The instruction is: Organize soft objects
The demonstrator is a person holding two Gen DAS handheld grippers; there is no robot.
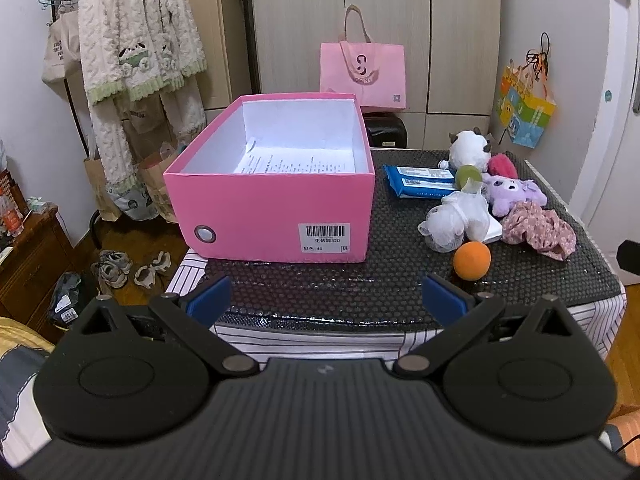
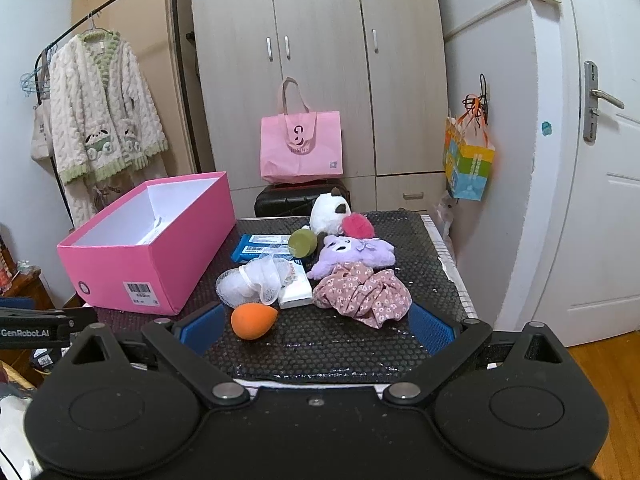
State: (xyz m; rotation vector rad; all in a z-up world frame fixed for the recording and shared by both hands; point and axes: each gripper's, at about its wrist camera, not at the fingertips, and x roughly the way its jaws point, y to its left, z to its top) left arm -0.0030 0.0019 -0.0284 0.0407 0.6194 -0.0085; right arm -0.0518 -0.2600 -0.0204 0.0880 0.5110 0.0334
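Your left claw (image 1: 326, 300) is spread wide and holds nothing; it hangs over the near edge of the counter (image 1: 320, 284), facing the pink box (image 1: 272, 208). Your right claw (image 2: 316, 328) is likewise spread wide and holds nothing, with the orange sponge egg (image 2: 253, 321) lying on the mat just ahead, near its left finger.

Behind the egg lie the white mesh puff (image 2: 250, 282) and a white tissue pack (image 2: 296, 290), touching each other. To their right sits the pink floral scrunchie (image 2: 362, 294), just beside the purple plush (image 2: 352, 256) behind it.

Farther back you find the blue wipes pack (image 2: 260, 248), the green ball (image 2: 303, 242), the pink pom (image 2: 357, 226) and the white plush (image 2: 330, 210) at the far edge.

The pink box stands open on the counter's left side, well apart from the pile. A printed paper sheet (image 1: 292, 166) lies inside it.
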